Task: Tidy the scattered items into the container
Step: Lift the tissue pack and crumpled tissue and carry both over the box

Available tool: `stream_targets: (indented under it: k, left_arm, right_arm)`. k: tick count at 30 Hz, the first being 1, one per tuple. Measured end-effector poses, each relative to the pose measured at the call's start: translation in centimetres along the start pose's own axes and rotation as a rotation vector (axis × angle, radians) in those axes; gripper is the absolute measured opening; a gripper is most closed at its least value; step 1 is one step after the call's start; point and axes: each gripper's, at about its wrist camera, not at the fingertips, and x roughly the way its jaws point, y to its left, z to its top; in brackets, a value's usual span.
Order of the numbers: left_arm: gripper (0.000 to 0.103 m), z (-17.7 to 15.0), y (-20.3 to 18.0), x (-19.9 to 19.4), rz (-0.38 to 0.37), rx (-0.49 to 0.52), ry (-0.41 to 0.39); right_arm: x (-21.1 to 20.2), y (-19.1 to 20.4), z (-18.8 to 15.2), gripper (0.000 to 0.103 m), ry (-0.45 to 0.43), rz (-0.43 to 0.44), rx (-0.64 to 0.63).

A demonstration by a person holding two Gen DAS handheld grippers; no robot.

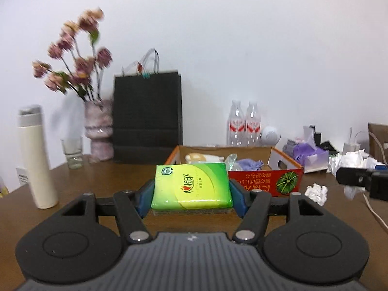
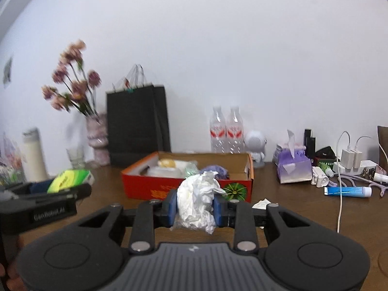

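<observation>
in my left gripper (image 1: 191,195) i have the green and yellow plastic-wrapped tissue pack (image 1: 192,184), pinched by its two short ends between the blue pads (image 1: 238,197). it sits flat and level, held above the brown wooden table (image 1: 101,179), just on the near side of the red and orange cardboard box (image 1: 278,181) that serves as the container. i judge the pack light and soft, with a slick film wrapper; the ends give under pressure, so the hold on the sides looks right, as a squeeze across the middle would only buckle it.

my right gripper (image 2: 195,209) is closed around a crumpled white tissue wad (image 2: 197,198), which bulges above and below the pads. it hangs near the box's front wall (image 2: 169,189). i judge it nearly weightless and fully crushable; it cannot break, but a loose fold could slip free, so a grip through the dense middle is best.

the box already holds a pale round item, clear wrapping and a purple cloth (image 2: 215,169). another small white crumpled tissue (image 1: 315,192) lies on the table to the right of the box, and a blue and white tube (image 2: 348,191) lies farther right.
</observation>
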Motion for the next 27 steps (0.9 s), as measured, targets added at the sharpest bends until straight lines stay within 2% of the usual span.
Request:
stream_targets:
  k: [3, 7, 13, 20, 24, 27]
  left_arm:
    - [0.065, -1.3, 0.6, -3.3, -0.006, -0.017, -0.013]
    - [0.065, -2.6, 1.4, -6.5, 0.003, -0.024, -0.010]
    - [0.065, -3.4, 2.2, -10.7, 0.035, -0.035, -0.081]
    - [0.065, -1.7, 2.7, -11.6, 0.016, -0.060, -0.119]
    - [0.065, 0.6, 2.3, -10.8, 0.001, -0.055, -0.105]
    - [0.065, 2.2, 1.9, -10.2, -0.009, -0.036, -0.157]
  right_arm:
    - [-3.3, 1.0, -1.2, 0.028, -0.043, -0.001, -0.034]
    - [-6.4, 1.7, -2.5, 0.028, -0.036, 0.018, -0.023]
    - [-9.5, 2.8, -3.8, 0.028, -0.040, 0.003, 0.006]
    - [-10.8, 4.0, -3.0, 0.028, -0.078, -0.007, -0.021]
    - [-10.5, 4.1, -1.5, 0.028, -0.087, -0.011, -0.025]
    - [-9.9, 3.6, -0.2, 0.028, -0.104, 0.001, 0.006]
